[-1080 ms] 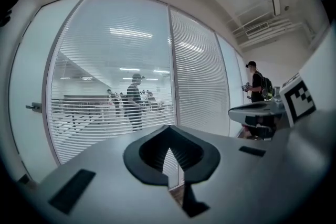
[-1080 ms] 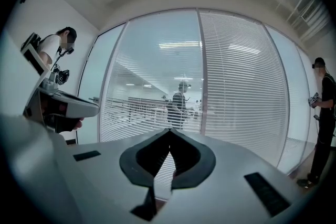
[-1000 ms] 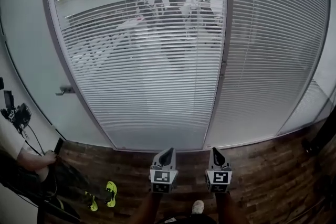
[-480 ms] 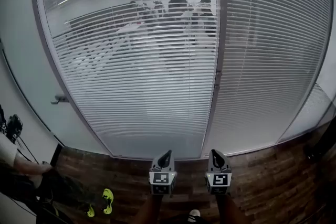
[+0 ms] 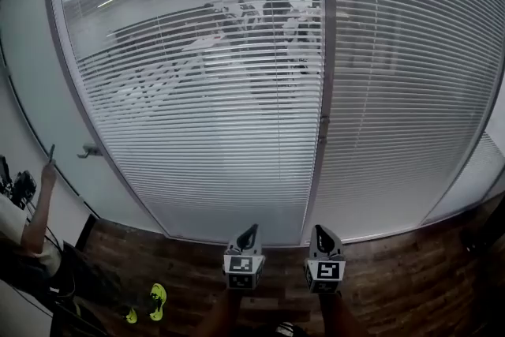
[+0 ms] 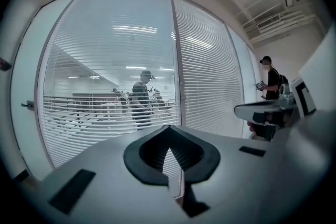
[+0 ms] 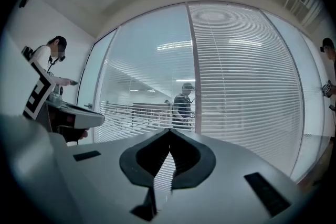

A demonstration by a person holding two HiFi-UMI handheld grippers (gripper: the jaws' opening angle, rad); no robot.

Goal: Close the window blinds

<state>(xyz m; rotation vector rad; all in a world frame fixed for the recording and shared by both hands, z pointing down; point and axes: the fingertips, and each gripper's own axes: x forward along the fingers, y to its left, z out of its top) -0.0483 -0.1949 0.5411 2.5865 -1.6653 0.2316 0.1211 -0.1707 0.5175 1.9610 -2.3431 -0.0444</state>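
White slatted blinds hang behind two glass panels. The slats of the left blind (image 5: 205, 99) are tilted open, and people and desks show through them. The right blind (image 5: 402, 75) lets far less through. A grey post (image 5: 319, 170) divides the panels and carries a small fitting (image 5: 323, 122) at mid height. My left gripper (image 5: 251, 229) and right gripper (image 5: 319, 229) are held side by side low in the head view. Both point at the foot of the window, apart from the glass. Each is shut with nothing between its jaws (image 6: 169, 131) (image 7: 169, 134).
A glass door with a handle (image 5: 91, 151) stands left of the blinds. A person (image 5: 31, 229) at the lower left has an arm raised, with yellow-green shoes (image 5: 156, 301) nearby. The floor (image 5: 410, 280) is dark wood planks. Another person (image 6: 270, 81) stands at the right.
The window has drawn nearer and shifted a little left in the head view. The person at the lower left has raised an arm. Both grippers stay shut, side by side.
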